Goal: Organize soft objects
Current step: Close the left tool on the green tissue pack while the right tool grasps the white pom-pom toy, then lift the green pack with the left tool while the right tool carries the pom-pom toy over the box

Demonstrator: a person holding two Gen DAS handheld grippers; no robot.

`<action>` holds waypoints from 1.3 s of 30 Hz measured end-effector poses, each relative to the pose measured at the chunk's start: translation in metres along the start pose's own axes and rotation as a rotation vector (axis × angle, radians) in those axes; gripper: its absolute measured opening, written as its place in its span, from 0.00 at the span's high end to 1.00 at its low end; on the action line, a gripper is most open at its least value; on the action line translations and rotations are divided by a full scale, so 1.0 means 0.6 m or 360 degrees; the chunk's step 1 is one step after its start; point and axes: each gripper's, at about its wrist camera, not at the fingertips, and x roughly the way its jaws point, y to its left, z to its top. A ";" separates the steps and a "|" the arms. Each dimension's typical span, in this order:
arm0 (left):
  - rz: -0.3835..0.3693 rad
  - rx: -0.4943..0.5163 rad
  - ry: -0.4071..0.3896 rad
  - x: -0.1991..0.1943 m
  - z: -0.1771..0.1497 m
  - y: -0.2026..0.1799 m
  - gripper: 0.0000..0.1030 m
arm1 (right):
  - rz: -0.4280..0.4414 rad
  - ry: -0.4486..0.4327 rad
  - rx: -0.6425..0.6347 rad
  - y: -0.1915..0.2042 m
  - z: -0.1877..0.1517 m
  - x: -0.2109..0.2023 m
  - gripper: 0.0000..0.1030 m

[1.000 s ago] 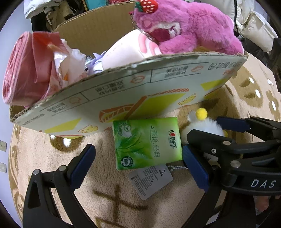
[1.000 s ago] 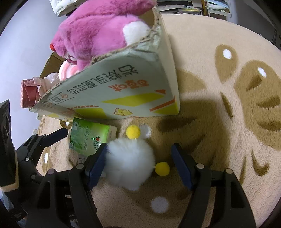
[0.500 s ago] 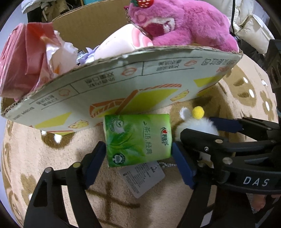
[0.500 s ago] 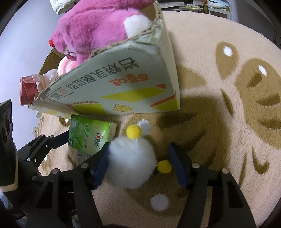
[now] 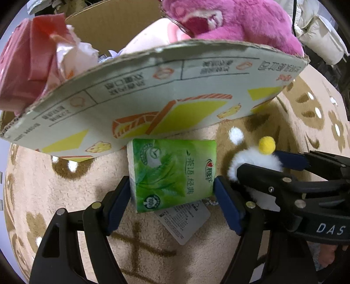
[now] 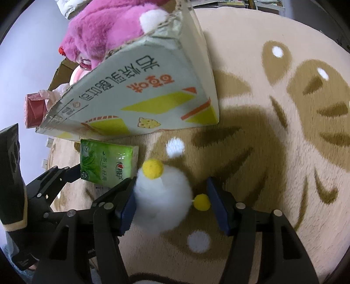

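A green tissue pack (image 5: 172, 173) lies on the beige rug against the cardboard box (image 5: 166, 96). My left gripper (image 5: 172, 198) has its blue pads touching both sides of the pack. The pack also shows in the right wrist view (image 6: 107, 162). A white fluffy toy with yellow pompoms (image 6: 163, 198) lies on the rug to its right, also seen in the left wrist view (image 5: 253, 163). My right gripper (image 6: 172, 206) straddles the toy; its left pad touches the fur, its right pad stands just off a yellow pompom.
The box (image 6: 140, 96) holds a pink plush bear (image 5: 231, 19), a pale pink plush (image 5: 151, 35) and pink bags (image 5: 28, 59). A paper tag (image 5: 183, 218) lies under the pack. The patterned rug (image 6: 284, 131) stretches to the right.
Both grippers moved forward and their jaws narrowed. The left pads went from wide apart to touching the tissue pack; the right pads came in around the white toy.
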 end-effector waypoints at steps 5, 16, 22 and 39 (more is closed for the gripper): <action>-0.0020 -0.0031 0.0004 0.001 -0.002 0.008 0.30 | -0.0009 0.0000 -0.0006 -0.004 -0.001 0.000 0.40; 0.0035 -0.0071 0.0025 -0.032 -0.033 0.010 0.32 | -0.0032 -0.0001 -0.0047 0.007 -0.019 -0.003 0.41; 0.0064 -0.0124 0.0020 -0.051 -0.049 0.025 0.32 | -0.0015 0.0011 -0.0078 0.029 -0.030 0.000 0.55; 0.0181 -0.0123 -0.0124 -0.144 -0.068 0.031 0.32 | -0.0039 -0.0130 -0.0289 0.100 -0.049 -0.004 0.76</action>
